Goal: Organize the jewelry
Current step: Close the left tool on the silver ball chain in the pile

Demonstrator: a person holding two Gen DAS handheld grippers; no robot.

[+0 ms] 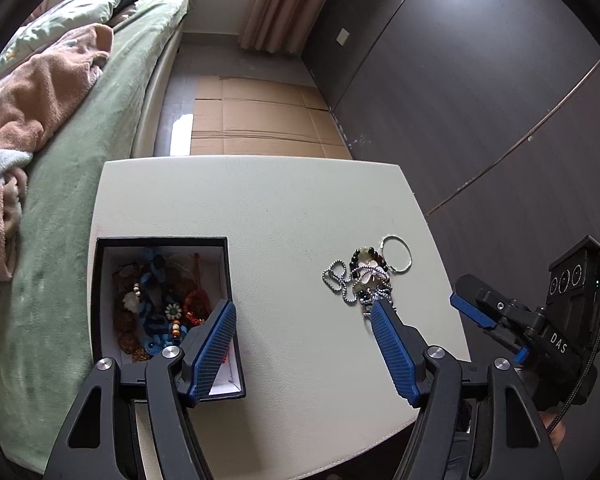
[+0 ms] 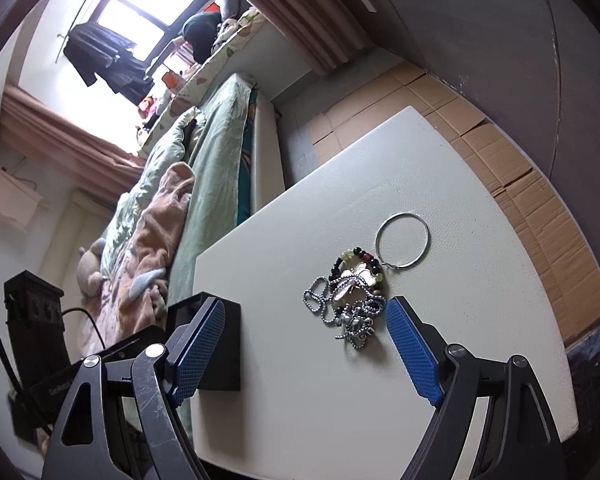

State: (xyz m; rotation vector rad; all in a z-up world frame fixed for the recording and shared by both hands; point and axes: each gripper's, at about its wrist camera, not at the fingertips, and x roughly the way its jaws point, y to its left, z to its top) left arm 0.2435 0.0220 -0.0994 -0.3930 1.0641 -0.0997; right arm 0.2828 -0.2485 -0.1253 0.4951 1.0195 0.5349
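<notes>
A tangled pile of jewelry point(image 1: 364, 276) point(image 2: 352, 296) lies on the white table point(image 1: 260, 208): ball chains, a beaded bracelet and a butterfly piece. A silver hoop point(image 1: 396, 254) point(image 2: 402, 240) rests just beyond it. An open black box point(image 1: 160, 304) on the table's left holds several colourful pieces. My left gripper point(image 1: 302, 304) is open and empty between box and pile. Its right fingertip point(image 1: 378, 308) covers the pile's near end; contact is unclear. My right gripper point(image 2: 306, 304) is open, low over the table, with the pile just ahead between its fingertips, nearer the right one.
A bed point(image 1: 80, 140) with green cover and crumpled blankets runs along the table's left side. Flattened cardboard point(image 1: 260, 120) covers the floor beyond the table. A dark wardrobe wall point(image 1: 480, 100) stands on the right. The black box point(image 2: 220, 344) sits behind my right gripper's left finger.
</notes>
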